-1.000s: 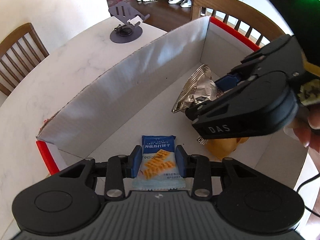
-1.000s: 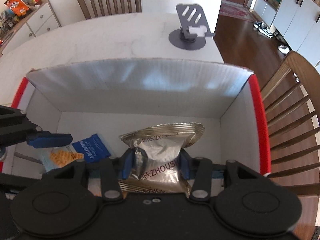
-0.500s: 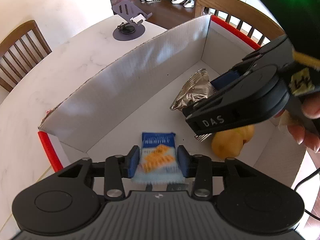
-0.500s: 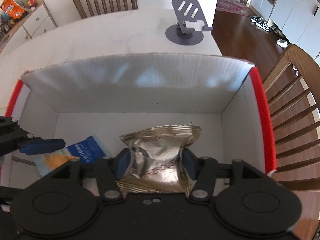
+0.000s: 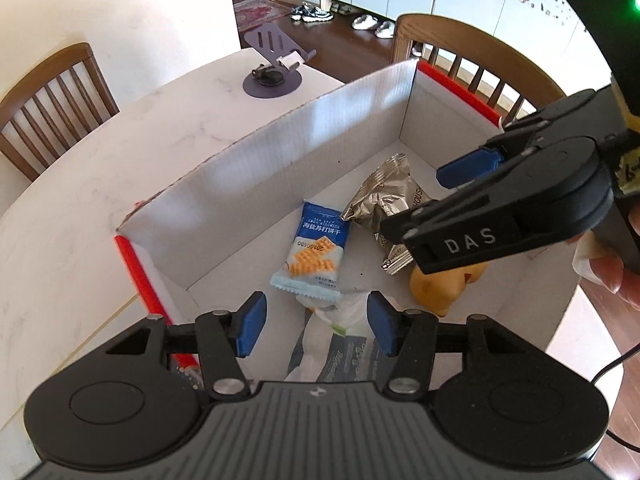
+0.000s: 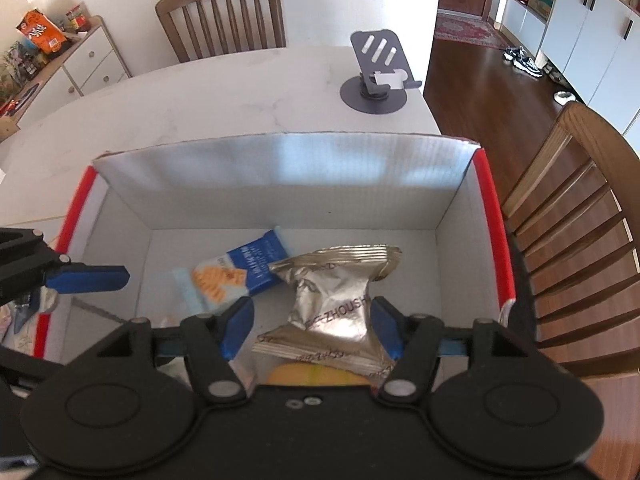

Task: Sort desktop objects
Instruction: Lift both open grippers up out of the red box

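A white box with red rims (image 5: 256,176) (image 6: 280,168) stands on the table. In it lie a blue biscuit packet (image 5: 316,252) (image 6: 236,268), a silver foil packet (image 5: 384,204) (image 6: 336,300) and a yellow object (image 5: 440,288) (image 6: 316,374). My left gripper (image 5: 314,326) is open and empty, above the box's near end, just behind the biscuit packet. My right gripper (image 6: 312,330) is open above the box; the foil packet lies loose between its fingers. It also shows in the left wrist view (image 5: 436,208).
A clear plastic wrapper and a grey packet (image 5: 344,344) lie under my left gripper. A grey phone stand (image 5: 276,68) (image 6: 378,72) sits on the marble table beyond the box. Wooden chairs (image 6: 224,12) (image 5: 472,56) stand around the table.
Both grippers have opened and lifted back. The biscuit packet has dropped from the left gripper and the foil packet from the right gripper onto the box floor.
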`<action>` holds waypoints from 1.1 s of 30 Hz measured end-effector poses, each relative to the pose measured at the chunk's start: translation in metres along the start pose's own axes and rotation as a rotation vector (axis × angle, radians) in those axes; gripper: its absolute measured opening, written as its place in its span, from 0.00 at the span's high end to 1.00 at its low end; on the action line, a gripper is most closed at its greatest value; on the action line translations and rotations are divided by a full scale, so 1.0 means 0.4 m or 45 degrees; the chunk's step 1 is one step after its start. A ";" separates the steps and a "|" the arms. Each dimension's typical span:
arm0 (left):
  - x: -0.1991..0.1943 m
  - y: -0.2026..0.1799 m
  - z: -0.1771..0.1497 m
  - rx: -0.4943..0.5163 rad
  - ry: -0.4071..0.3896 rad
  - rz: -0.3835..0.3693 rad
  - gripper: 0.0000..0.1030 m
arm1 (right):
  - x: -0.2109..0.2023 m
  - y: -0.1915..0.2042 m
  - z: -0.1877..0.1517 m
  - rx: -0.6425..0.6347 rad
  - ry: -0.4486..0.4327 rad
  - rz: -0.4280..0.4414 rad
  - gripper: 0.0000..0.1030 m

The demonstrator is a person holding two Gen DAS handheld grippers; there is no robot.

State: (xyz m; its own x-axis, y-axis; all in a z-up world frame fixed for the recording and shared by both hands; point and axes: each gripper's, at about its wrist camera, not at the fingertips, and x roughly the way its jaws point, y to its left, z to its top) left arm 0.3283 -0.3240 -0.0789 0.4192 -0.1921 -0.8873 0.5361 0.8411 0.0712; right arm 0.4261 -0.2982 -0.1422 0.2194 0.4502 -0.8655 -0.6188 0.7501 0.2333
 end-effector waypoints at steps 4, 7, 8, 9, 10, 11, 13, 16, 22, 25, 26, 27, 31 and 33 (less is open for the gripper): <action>-0.032 0.003 -0.016 -0.012 -0.027 -0.002 0.47 | -0.034 0.012 -0.013 -0.012 -0.018 0.013 0.38; -0.059 0.010 -0.035 -0.037 -0.048 -0.006 0.41 | -0.056 0.013 -0.025 -0.008 -0.019 0.028 0.38; -0.067 0.010 -0.041 -0.041 -0.055 -0.002 0.40 | -0.064 0.012 -0.030 -0.009 -0.026 0.029 0.37; -0.075 0.012 -0.047 -0.045 -0.063 0.004 0.40 | -0.073 0.011 -0.035 -0.007 -0.036 0.035 0.37; -0.081 0.013 -0.052 -0.050 -0.069 0.005 0.40 | -0.082 0.009 -0.042 -0.004 -0.044 0.037 0.36; -0.089 0.015 -0.058 -0.059 -0.076 0.001 0.40 | -0.089 0.009 -0.048 0.002 -0.049 0.038 0.36; -0.103 0.016 -0.069 -0.072 -0.088 -0.001 0.38 | -0.103 0.004 -0.062 0.016 -0.061 0.052 0.32; -0.121 0.013 -0.080 -0.068 -0.104 0.008 0.37 | -0.122 0.007 -0.079 0.020 -0.089 0.052 0.31; -0.146 0.011 -0.103 -0.089 -0.129 0.016 0.28 | -0.156 0.008 -0.111 0.033 -0.146 0.061 0.29; -0.153 0.011 -0.113 -0.091 -0.135 0.009 0.21 | -0.167 0.013 -0.123 0.024 -0.166 0.060 0.27; -0.156 0.012 -0.117 -0.096 -0.140 0.010 0.19 | -0.171 0.015 -0.127 0.023 -0.173 0.055 0.27; -0.159 0.013 -0.121 -0.103 -0.146 0.009 0.17 | -0.174 0.016 -0.130 0.023 -0.182 0.056 0.27; -0.173 0.019 -0.136 -0.137 -0.171 -0.005 0.09 | -0.188 0.023 -0.144 0.030 -0.209 0.046 0.26; -0.185 0.022 -0.148 -0.144 -0.192 -0.008 0.04 | -0.197 0.029 -0.153 0.032 -0.223 0.047 0.26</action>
State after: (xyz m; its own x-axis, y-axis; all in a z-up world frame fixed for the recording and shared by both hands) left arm 0.2585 -0.2726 -0.0395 0.5258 -0.2645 -0.8085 0.4573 0.8893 0.0065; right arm 0.3553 -0.3545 -0.0984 0.3259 0.5535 -0.7664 -0.6105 0.7422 0.2764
